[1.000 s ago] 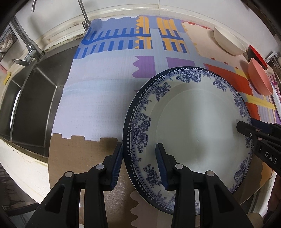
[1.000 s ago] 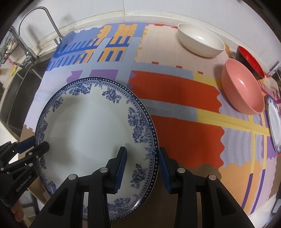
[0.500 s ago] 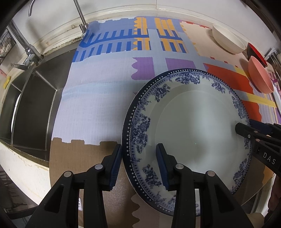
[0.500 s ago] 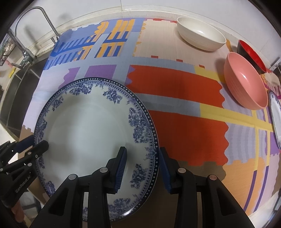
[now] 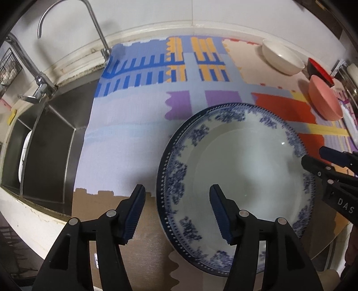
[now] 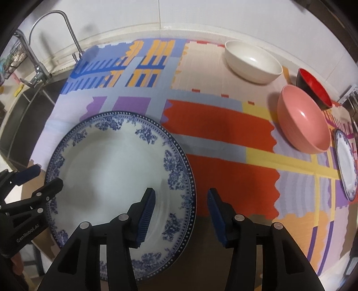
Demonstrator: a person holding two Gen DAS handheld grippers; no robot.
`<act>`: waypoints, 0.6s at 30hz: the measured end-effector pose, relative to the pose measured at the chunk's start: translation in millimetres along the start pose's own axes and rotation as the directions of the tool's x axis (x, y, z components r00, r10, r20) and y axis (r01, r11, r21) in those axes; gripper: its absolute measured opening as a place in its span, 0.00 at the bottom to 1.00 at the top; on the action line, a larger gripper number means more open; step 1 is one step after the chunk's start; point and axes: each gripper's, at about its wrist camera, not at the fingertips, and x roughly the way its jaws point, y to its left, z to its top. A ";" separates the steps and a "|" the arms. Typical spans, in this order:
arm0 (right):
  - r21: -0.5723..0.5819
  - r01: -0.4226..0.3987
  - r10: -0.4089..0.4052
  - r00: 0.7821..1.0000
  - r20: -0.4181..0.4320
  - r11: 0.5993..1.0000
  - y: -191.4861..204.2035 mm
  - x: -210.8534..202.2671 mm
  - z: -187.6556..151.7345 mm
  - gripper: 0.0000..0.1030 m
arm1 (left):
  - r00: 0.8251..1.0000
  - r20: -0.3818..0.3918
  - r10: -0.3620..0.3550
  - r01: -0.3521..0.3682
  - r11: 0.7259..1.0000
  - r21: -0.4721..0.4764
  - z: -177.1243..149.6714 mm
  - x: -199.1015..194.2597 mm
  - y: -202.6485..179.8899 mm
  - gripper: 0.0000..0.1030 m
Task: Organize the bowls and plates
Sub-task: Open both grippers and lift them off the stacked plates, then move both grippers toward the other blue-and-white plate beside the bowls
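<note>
Counter carries a multicoloured patterned mat (image 6: pixel 223 134), steel sink (image 5: pixel 49 143) and tap (image 5: pixel 67 18) alongside, white wall behind. Left gripper (image 5: pixel 176 208) and right gripper (image 6: pixel 181 210) straddle opposite rims of the blue-floral plate (image 6: pixel 116 174), jaws opening, pads clear of it.

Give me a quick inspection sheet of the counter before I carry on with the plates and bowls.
Surface: patterned mat on the counter.
Job's things: large blue-and-white plate flat on the mat; cream bowl, pink bowl, red-and-black bowl, second blue-rimmed plate at right.
Clutter: nothing seen.
Grippers: left gripper and right gripper straddle opposite rims of the large plate, jaws opening, pads off it.
Cables: nothing seen.
Surroundings: sink and faucet at left.
</note>
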 end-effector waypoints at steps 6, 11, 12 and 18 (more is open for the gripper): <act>0.026 -0.007 0.006 0.999 0.036 1.000 -14.3 -14.4 -0.6 0.48 | 0.998 0.048 -0.028 0.026 0.999 0.037 10.8 -18.0 -19.0 0.61; 0.066 0.006 -0.011 0.997 0.081 0.998 -35.2 -32.5 -3.3 0.48 | 0.994 0.088 -0.057 0.050 0.995 0.081 23.0 -31.1 -43.9 0.64; 0.072 0.007 -0.014 0.996 0.087 0.997 -37.9 -34.7 -3.3 0.48 | 0.993 0.097 -0.064 0.054 0.994 0.095 26.2 -34.2 -50.7 0.64; 0.134 0.033 -0.052 0.989 0.136 0.990 -73.0 -56.7 -11.1 0.48 | 0.986 0.137 -0.094 0.070 0.983 0.168 40.2 -48.6 -89.7 0.66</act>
